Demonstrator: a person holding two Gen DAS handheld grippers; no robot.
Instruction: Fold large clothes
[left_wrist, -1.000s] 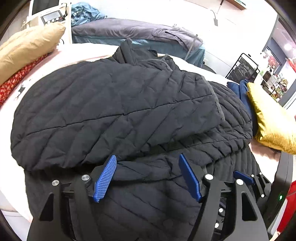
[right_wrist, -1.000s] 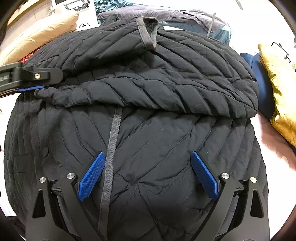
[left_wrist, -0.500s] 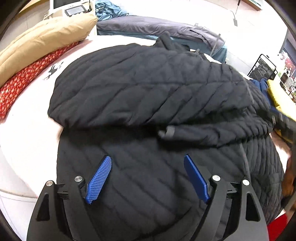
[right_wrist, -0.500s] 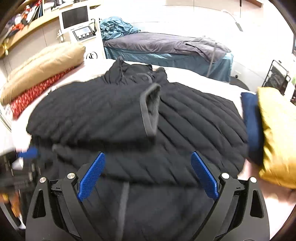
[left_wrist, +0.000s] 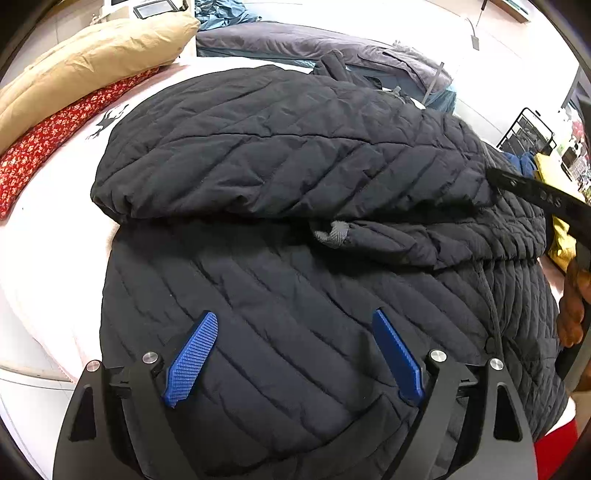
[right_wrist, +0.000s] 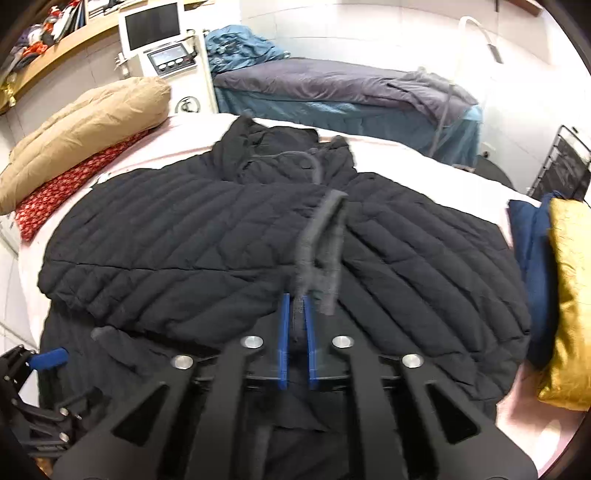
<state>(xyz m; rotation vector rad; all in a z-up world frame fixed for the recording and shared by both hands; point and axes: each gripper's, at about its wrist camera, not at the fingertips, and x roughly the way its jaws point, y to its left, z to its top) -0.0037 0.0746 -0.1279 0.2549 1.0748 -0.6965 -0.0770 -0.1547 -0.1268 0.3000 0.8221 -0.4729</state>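
A black quilted jacket (left_wrist: 277, 155) lies spread on the white bed (left_wrist: 48, 236), with both sleeves folded across its body. My left gripper (left_wrist: 293, 315) hovers over the jacket's lower half; its jaws are opening, with nothing pinched between them. A grey cuff (left_wrist: 332, 234) of one sleeve lies just beyond it. In the right wrist view my right gripper (right_wrist: 295, 298) is shut on the grey cuff (right_wrist: 321, 229) of the other sleeve at the middle of the jacket (right_wrist: 184, 240), and the cuff stands up from the pads. The left gripper's blue fingertip (right_wrist: 48, 358) shows at the lower left.
A tan pillow (right_wrist: 85, 125) and a red flowered cloth (right_wrist: 70, 188) lie at the bed's left. A gold cushion (right_wrist: 569, 295) and dark blue fabric (right_wrist: 528, 258) sit at the right. Behind stand a second bed (right_wrist: 332, 92), a white machine (right_wrist: 162, 48) and a wire rack (right_wrist: 565, 166).
My right gripper has shut on the grey sleeve cuff and lifted it a little. My left gripper has drawn back from the sleeve toward the jacket's hem, and its jaws stand wider.
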